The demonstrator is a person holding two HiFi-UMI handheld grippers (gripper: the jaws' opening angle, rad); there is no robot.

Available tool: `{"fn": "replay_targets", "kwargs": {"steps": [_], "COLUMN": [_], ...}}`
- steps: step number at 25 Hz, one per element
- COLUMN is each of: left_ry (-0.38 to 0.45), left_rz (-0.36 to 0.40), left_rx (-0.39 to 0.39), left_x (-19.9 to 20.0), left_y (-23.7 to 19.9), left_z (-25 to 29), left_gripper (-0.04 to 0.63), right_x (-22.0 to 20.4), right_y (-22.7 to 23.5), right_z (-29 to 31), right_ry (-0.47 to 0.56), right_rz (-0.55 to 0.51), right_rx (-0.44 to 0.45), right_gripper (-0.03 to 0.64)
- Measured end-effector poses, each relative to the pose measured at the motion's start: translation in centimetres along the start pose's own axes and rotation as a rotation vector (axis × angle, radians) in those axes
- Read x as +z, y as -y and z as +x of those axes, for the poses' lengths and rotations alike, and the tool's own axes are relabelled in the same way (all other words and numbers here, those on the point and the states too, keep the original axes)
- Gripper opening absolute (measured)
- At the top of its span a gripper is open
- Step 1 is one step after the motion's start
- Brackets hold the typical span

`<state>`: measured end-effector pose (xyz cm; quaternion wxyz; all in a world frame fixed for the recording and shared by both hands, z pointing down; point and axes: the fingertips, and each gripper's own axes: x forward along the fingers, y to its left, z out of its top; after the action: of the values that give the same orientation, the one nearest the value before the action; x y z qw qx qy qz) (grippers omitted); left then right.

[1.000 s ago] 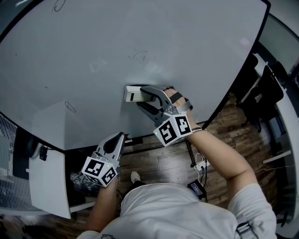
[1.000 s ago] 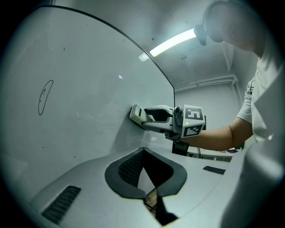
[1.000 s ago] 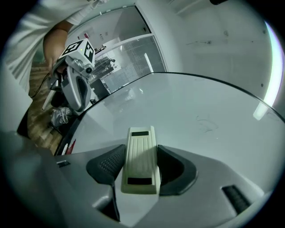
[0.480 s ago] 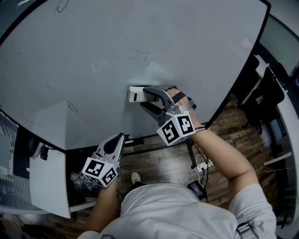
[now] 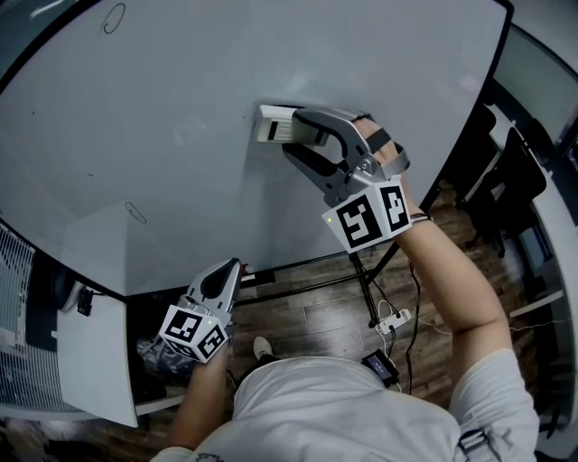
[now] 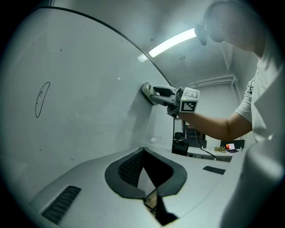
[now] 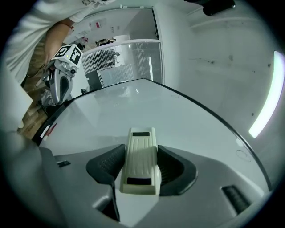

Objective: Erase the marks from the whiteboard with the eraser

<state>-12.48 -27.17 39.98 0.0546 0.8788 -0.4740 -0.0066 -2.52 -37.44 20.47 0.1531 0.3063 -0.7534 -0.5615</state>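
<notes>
1 eraser (image 7: 140, 162), right claw (image 7: 141, 166) (left claw (image 6: 144, 173) empty)

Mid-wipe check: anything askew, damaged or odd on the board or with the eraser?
Nothing stands out. The eraser sits straight between the right tongs, flat against the whiteboard. The left tongs hang shut near the board's lower edge. Unerased: an oval mark top left and a small loop lower left.
</notes>
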Motion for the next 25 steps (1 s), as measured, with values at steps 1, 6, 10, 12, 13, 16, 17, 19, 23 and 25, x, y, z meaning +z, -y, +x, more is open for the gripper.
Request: {"fn": "replay_targets", "kwargs": {"steps": [1,6,10,12,13,16,17,19,23,25], "left_ry": [-0.001,-0.004,-0.009,-0.011,-0.013,-0.016,-0.017,-0.017,-0.019,-0.019], "left_rz": [-0.001,-0.003,-0.006,-0.007,-0.008,-0.009,-0.009,-0.012,-0.014,-0.017], "left_rx": [0.000,-0.002,0.000,0.001,0.002,0.000,0.000,0.001,-0.001,0.001], "left_x": [0.0,-0.2,-0.5,-0.5,-0.5,-0.7,-0.8,-0.9,-1.0,-1.0], "left_y": [0.0,0.0,0.0,0.0,0.1,0.1,0.1,0.0,0.1,0.1], "left_z": [0.0,0.3,0.4,0.5,0.5,0.7,0.8,0.9,1.1,1.2], "left_gripper": [0.006,0.006,0.006,0.006,0.006,0.007,0.006,0.006,0.007,0.007], "right_x": [0.1,0.1,-0.2,-0.5,-0.6,-1.1,-1.3,-1.7,-2.7,-3.2], "right_y": [0.6,0.8,-0.7,-2.5,-3.6,-6.7,-7.7,-9.9,-14.9,-17.0], "right_z": [0.0,0.0,0.1,0.2,0.3,0.4,0.5,0.6,0.5,0.5], "right_ry": [0.001,0.002,0.009,0.009,0.008,0.006,0.006,0.001,-0.023,-0.038], "right_rz": [0.001,0.015,0.039,0.038,0.036,0.032,0.029,0.017,0.014,0.011], "right_rx": [-0.010,-0.031,-0.006,0.029,0.050,0.103,0.117,0.152,0.243,0.284], "right_gripper": [0.236,0.236,0.236,0.236,0.236,0.236,0.236,0.236,0.236,0.236]}}
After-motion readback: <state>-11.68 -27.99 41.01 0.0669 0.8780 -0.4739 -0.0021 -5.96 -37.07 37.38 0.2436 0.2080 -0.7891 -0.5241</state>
